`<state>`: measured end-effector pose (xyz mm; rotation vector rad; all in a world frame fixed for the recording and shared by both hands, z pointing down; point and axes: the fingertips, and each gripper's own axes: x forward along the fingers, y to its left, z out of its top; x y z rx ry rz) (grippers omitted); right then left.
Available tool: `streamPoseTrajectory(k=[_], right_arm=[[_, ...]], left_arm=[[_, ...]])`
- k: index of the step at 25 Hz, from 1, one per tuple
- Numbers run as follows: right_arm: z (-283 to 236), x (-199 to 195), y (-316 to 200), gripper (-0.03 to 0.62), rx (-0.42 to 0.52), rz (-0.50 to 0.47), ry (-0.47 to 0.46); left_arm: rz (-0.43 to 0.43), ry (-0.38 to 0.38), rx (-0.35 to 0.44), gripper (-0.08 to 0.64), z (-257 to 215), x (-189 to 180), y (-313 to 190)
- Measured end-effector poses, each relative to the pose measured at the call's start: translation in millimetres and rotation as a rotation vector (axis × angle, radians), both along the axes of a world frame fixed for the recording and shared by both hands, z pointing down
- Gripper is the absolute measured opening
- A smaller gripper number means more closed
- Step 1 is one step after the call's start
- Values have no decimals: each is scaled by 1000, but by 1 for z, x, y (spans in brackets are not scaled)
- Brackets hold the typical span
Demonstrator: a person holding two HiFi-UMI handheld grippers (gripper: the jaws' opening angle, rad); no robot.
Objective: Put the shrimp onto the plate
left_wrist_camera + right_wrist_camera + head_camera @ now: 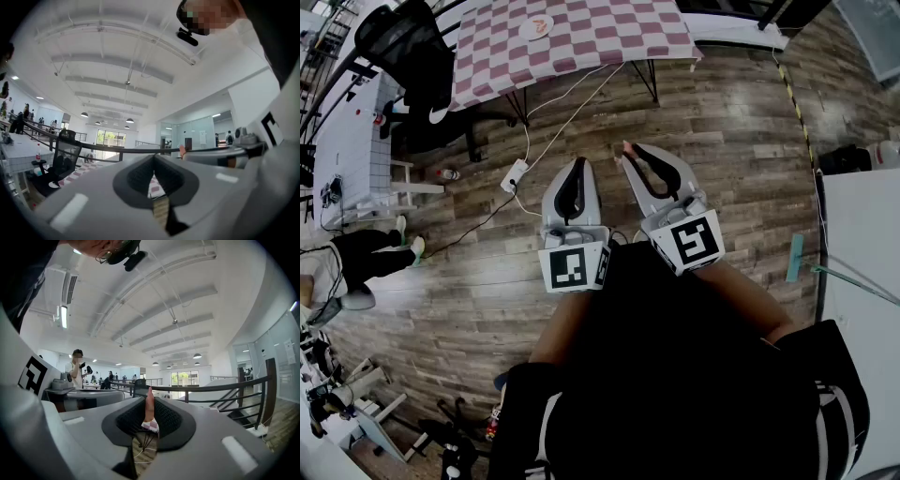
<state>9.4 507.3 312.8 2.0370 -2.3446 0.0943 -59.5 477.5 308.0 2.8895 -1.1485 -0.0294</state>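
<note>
Shrimp (pixel 148 405) axis: lengthwise along my right gripper (pixel 628 156), tip toward 12 o'clock.
Look: slim, pinkish-orange.
Right jaws: clamped on it.
Left gripper (pixel 153 163) jaws: together, empty.

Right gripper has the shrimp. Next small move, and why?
Probably carry the right gripper forward and slightly left toward the plate on the checkered table: its jaws are shut on the shrimp, but the plate sits well ahead, not below it.
</note>
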Motion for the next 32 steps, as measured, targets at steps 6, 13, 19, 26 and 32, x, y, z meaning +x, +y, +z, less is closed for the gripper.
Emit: streamPoseTrajectory(k=[6,13,19,26,32], right_arm=[[3,20,17,60,16,-2,-31],[11,45,22,60,10,25,-55],[23,58,5,60,-22,36,-81],[42,74,-43,60,-66,55,-67],[47,99,-128,60,-97,79,-49]], left_arm=[[-29,-5,-14,9,12,3,3],[-49,-35,-38,9,23,-2,-5],[-44,-35,-41,9,28,6,-29],[-25,-27,-66,9,42,25,-85],[14,-37,-75,9,42,49,-169]])
